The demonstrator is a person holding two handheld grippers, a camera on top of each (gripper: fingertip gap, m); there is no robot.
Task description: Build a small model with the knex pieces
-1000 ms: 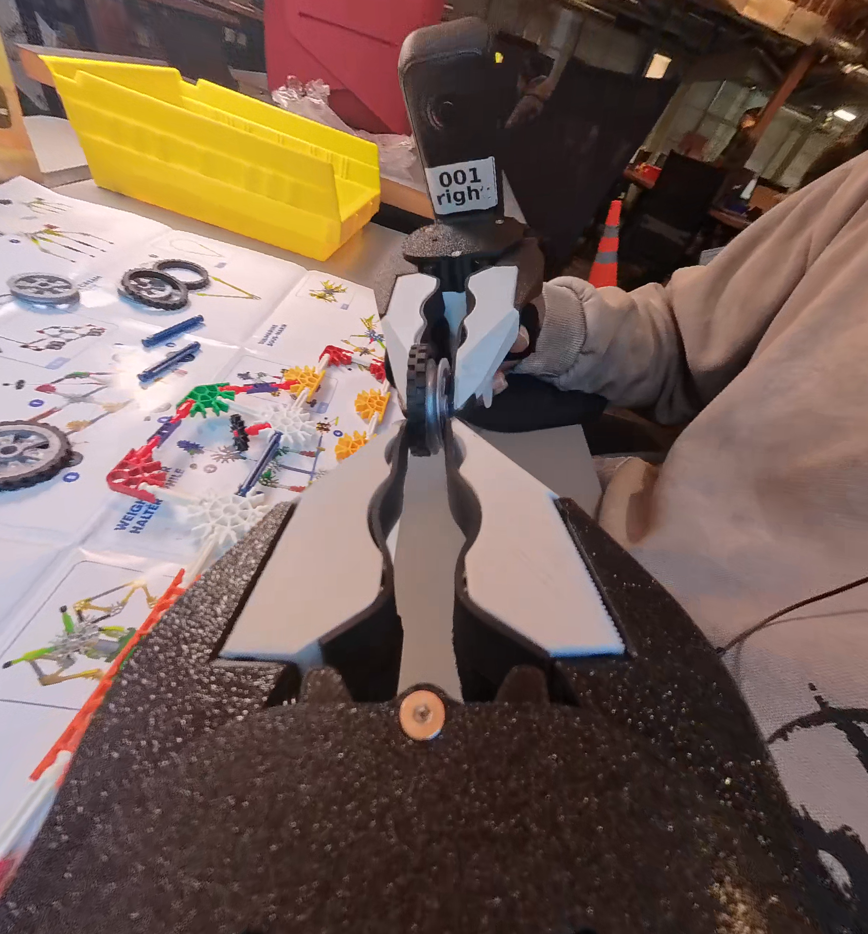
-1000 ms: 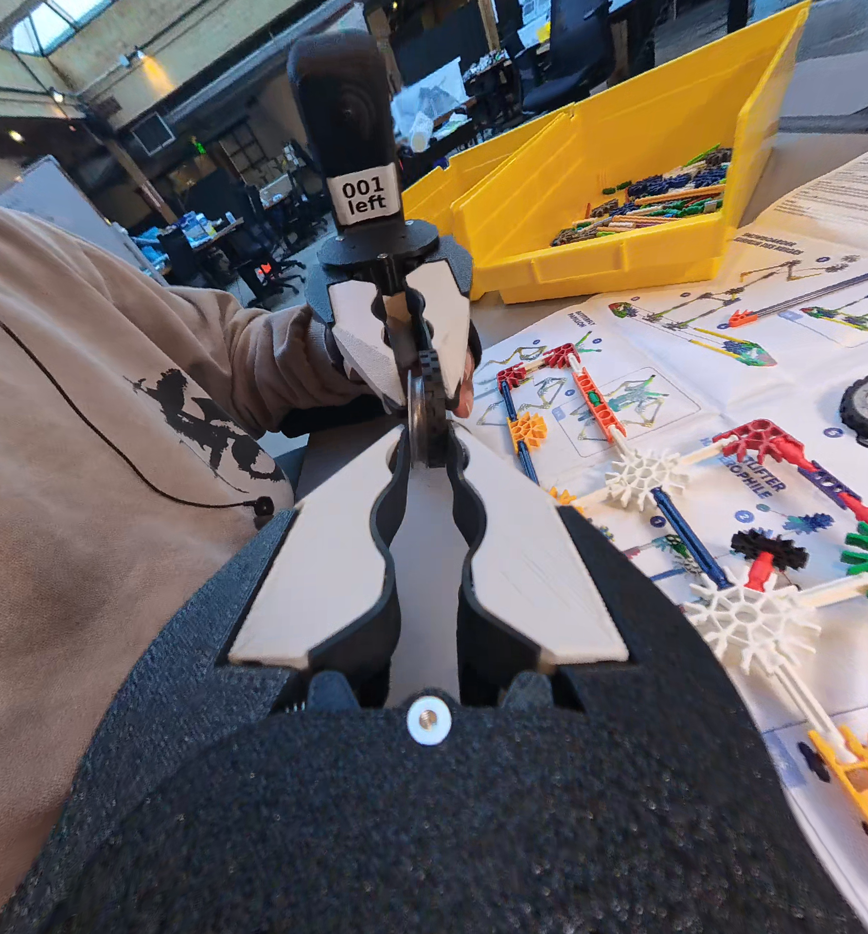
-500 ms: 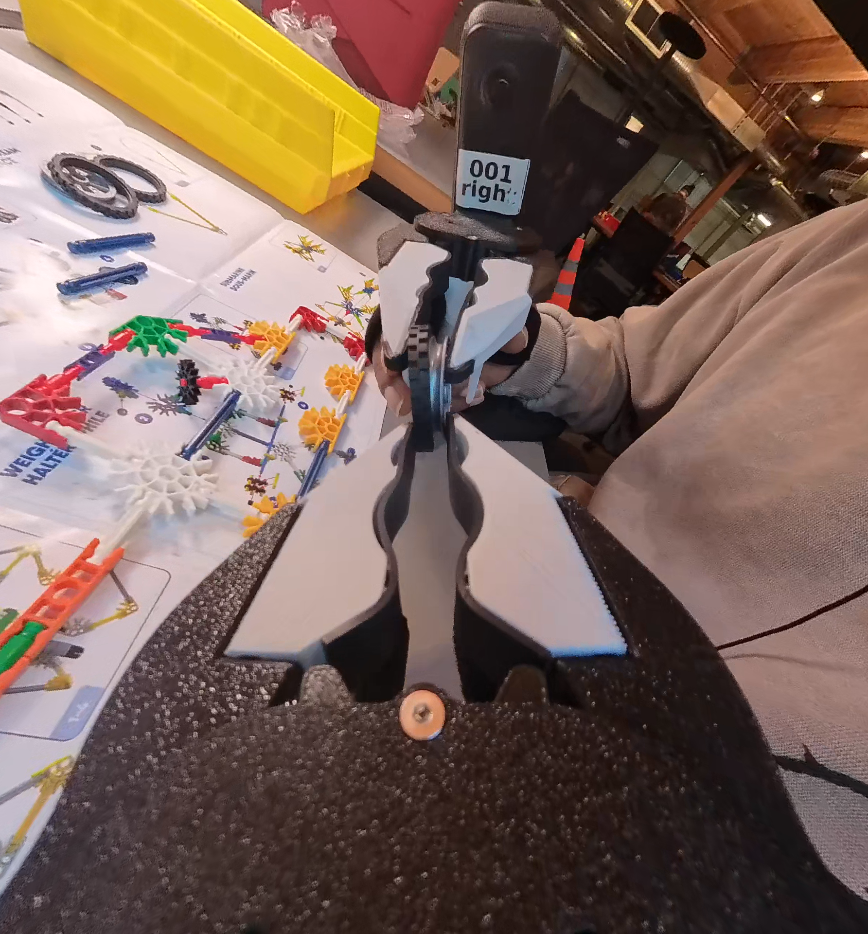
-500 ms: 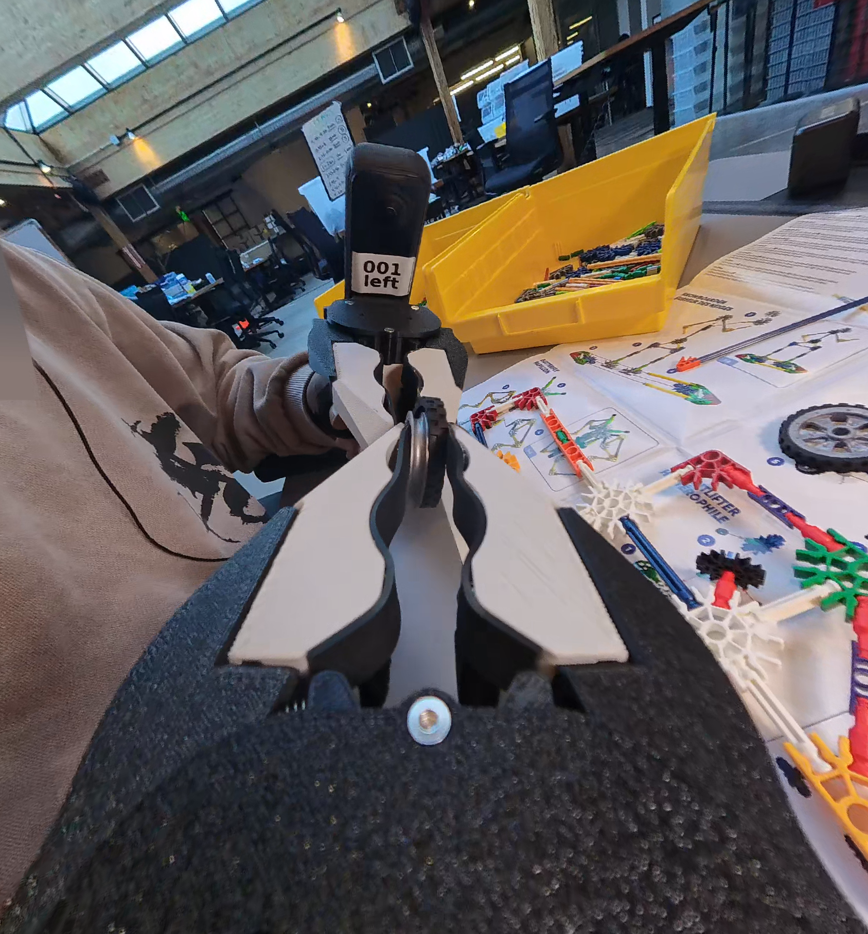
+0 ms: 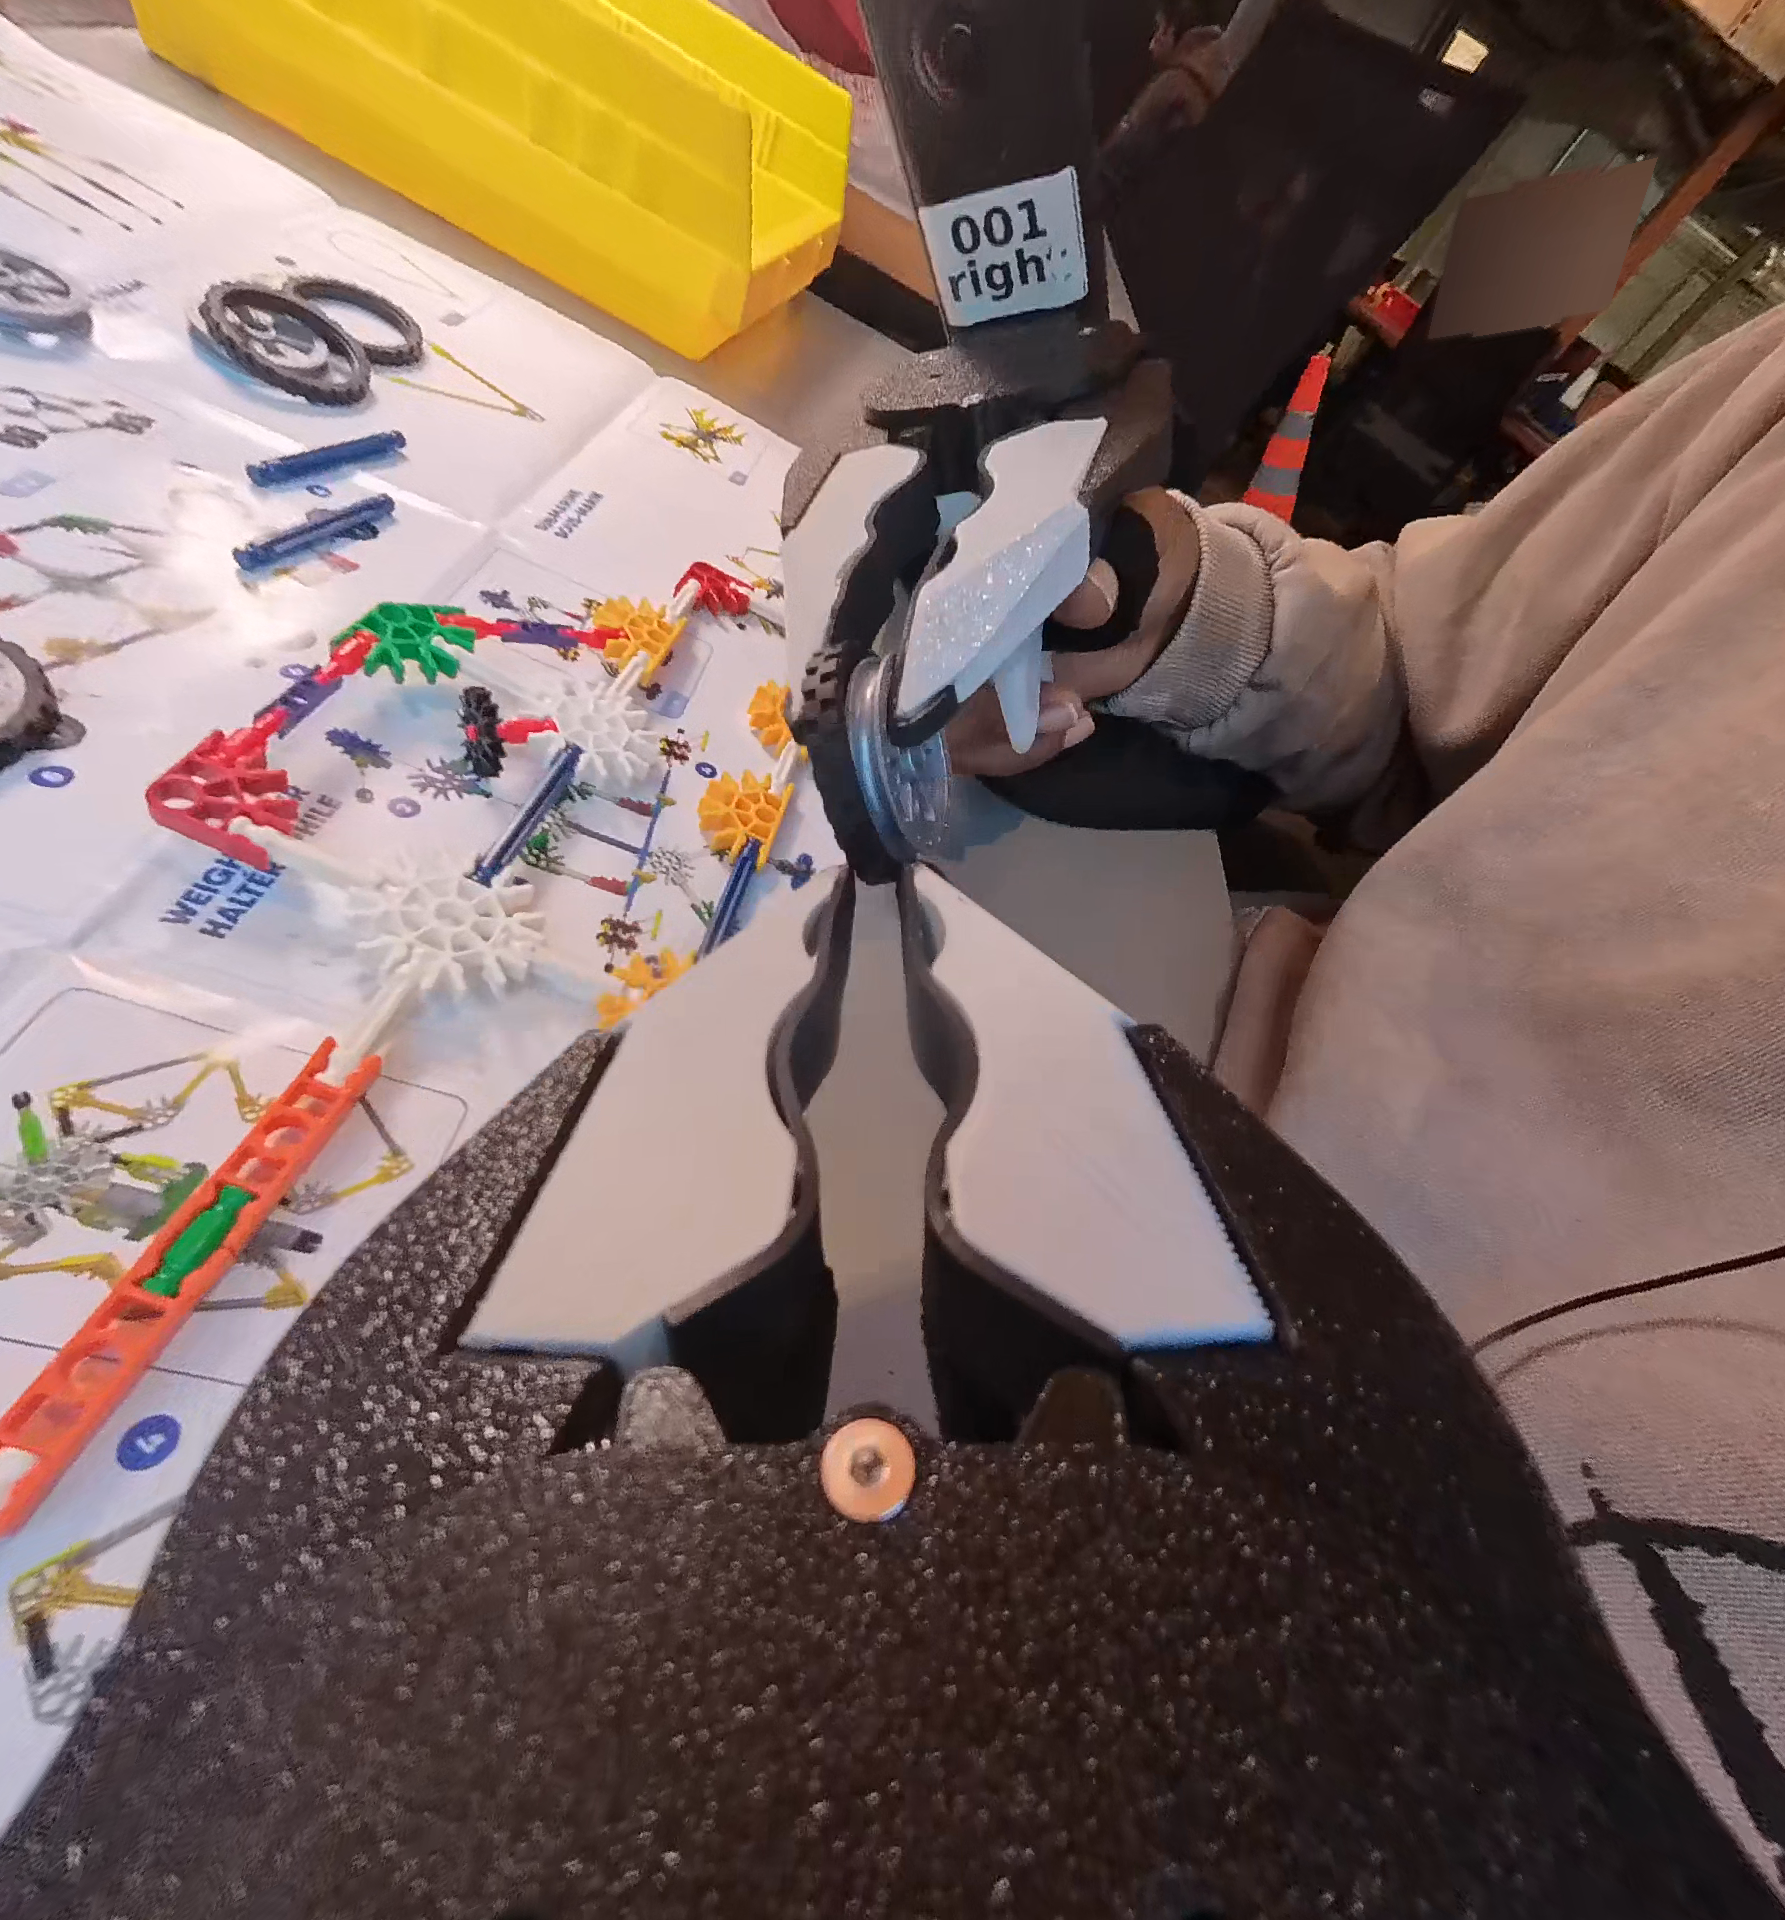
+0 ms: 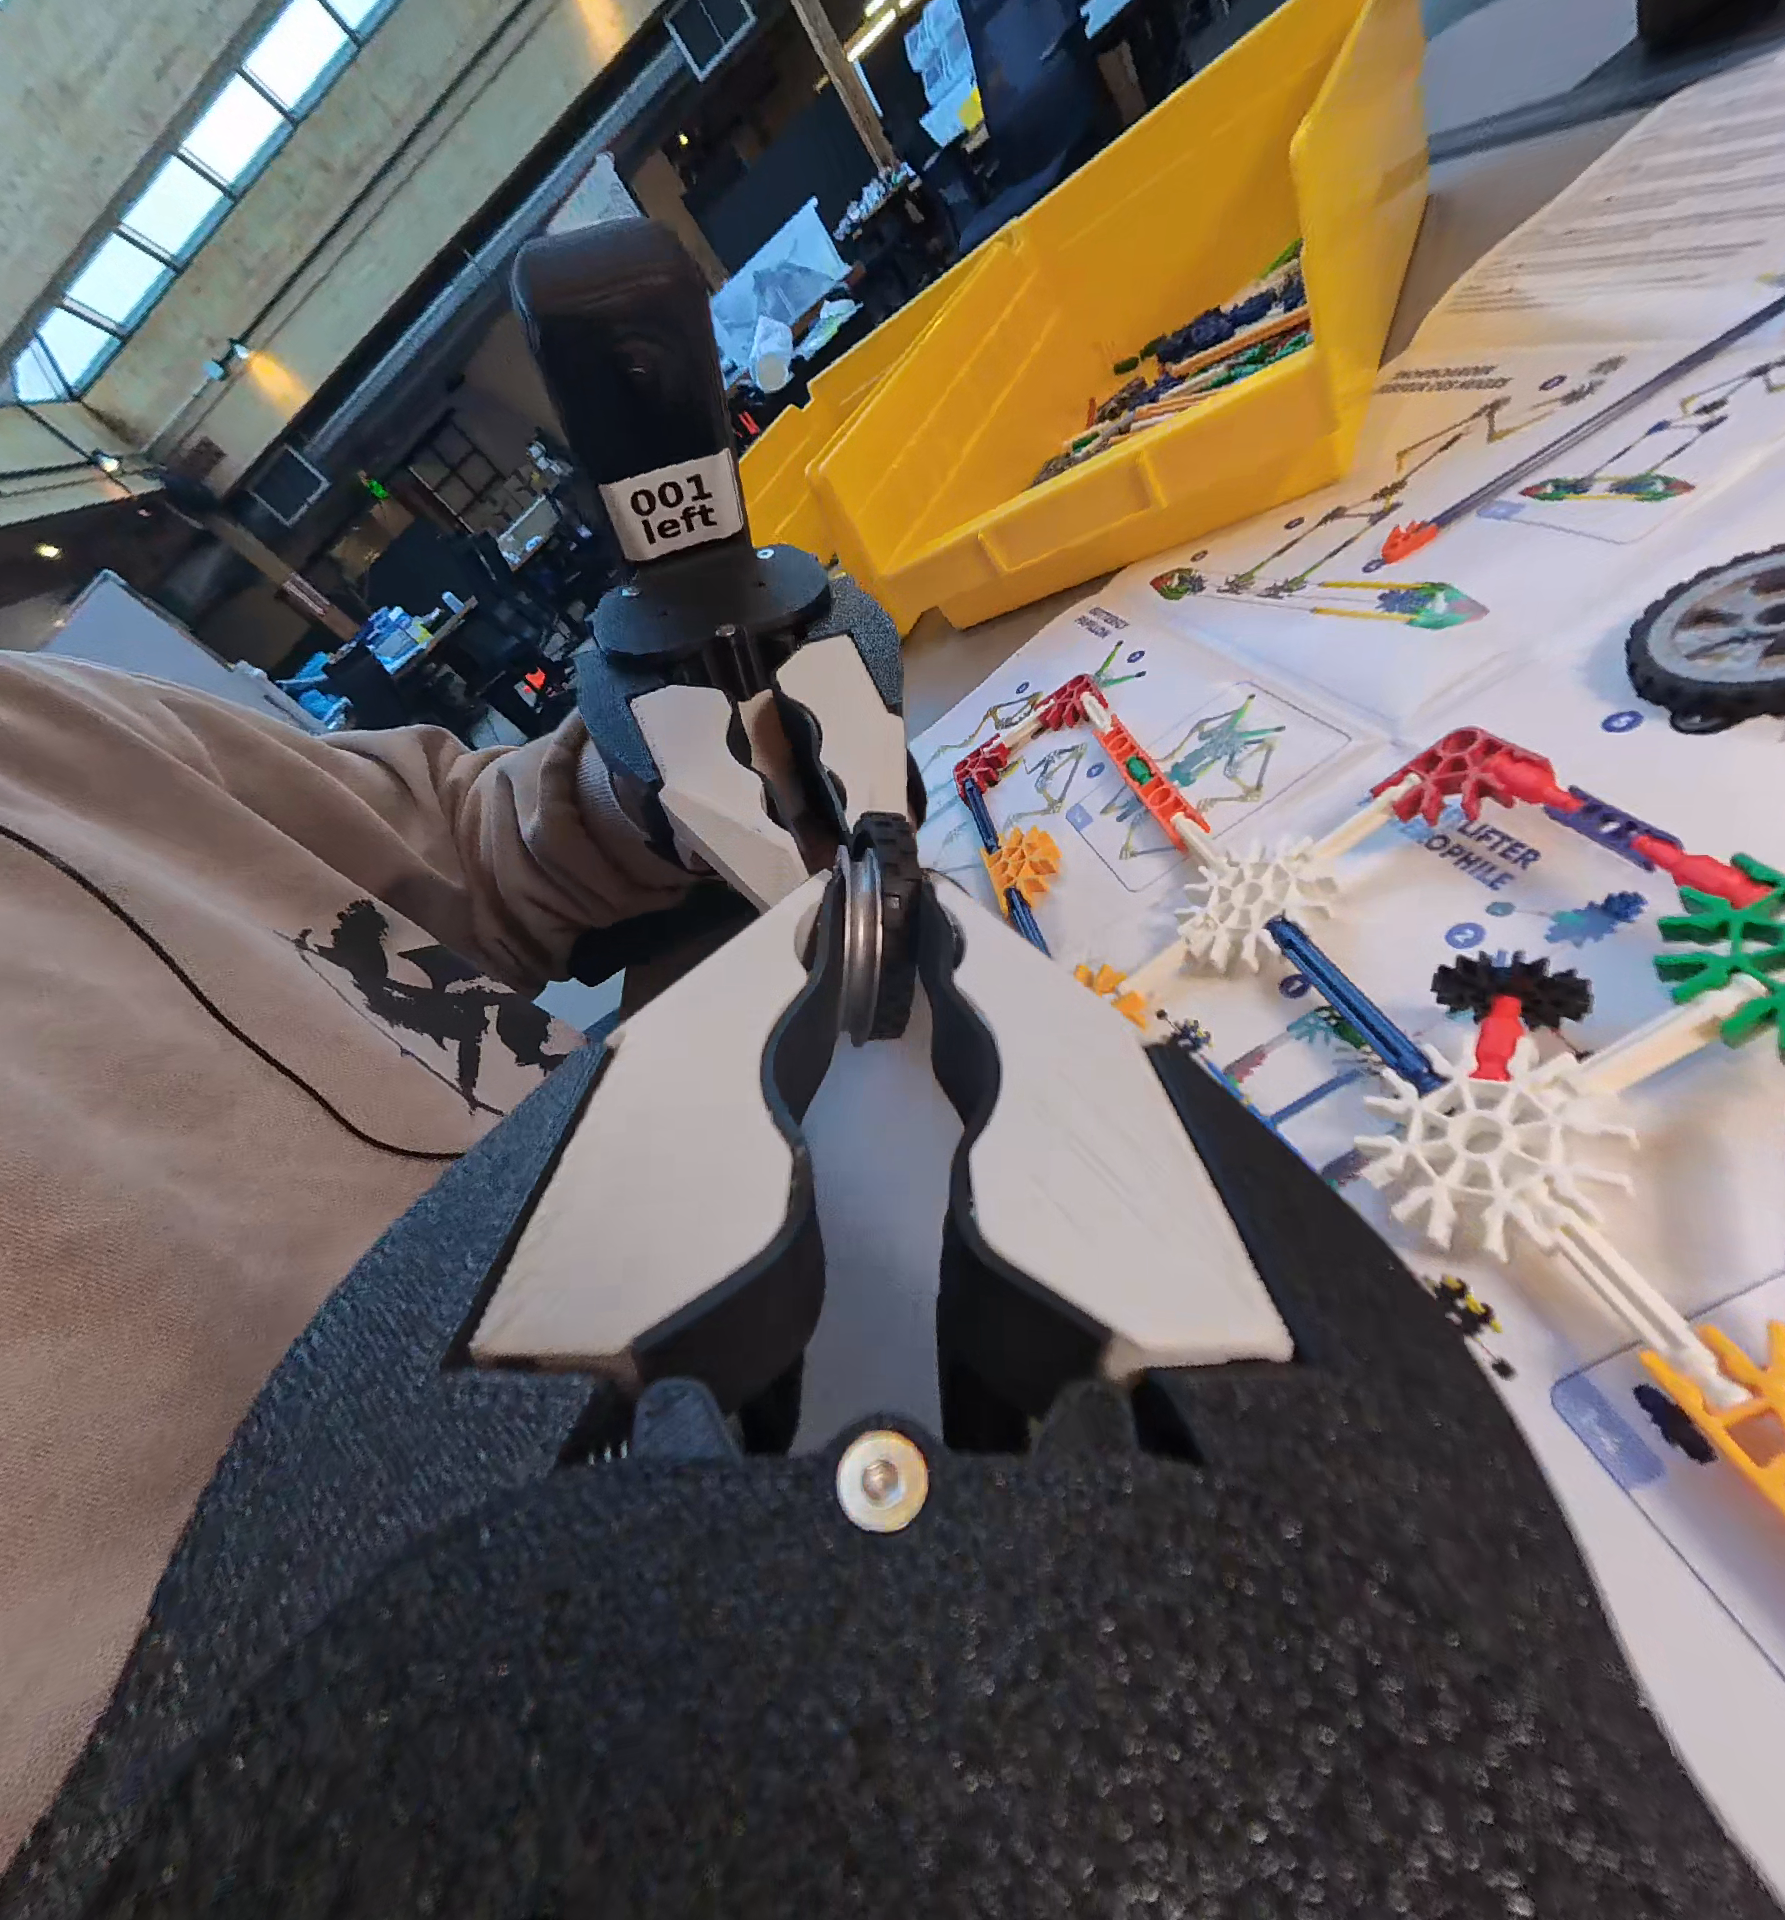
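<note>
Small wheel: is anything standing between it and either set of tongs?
Nothing visible does. The right tongs are shut on the small wheel, clamping it across its faces. The tips of the left tongs meet its rim with no part between. Whether they grip it cannot be told.

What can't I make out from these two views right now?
Left wrist view: whether the left gripper pinches the small wheel or only touches its rim; the tips meet it edge-on.
Right wrist view: the small wheel's faces, covered by the right gripper jaws.
Right wrist view: individual parts in the yellow bin, too small.
Right wrist view: the large wheel, cut off by the right edge.
</note>
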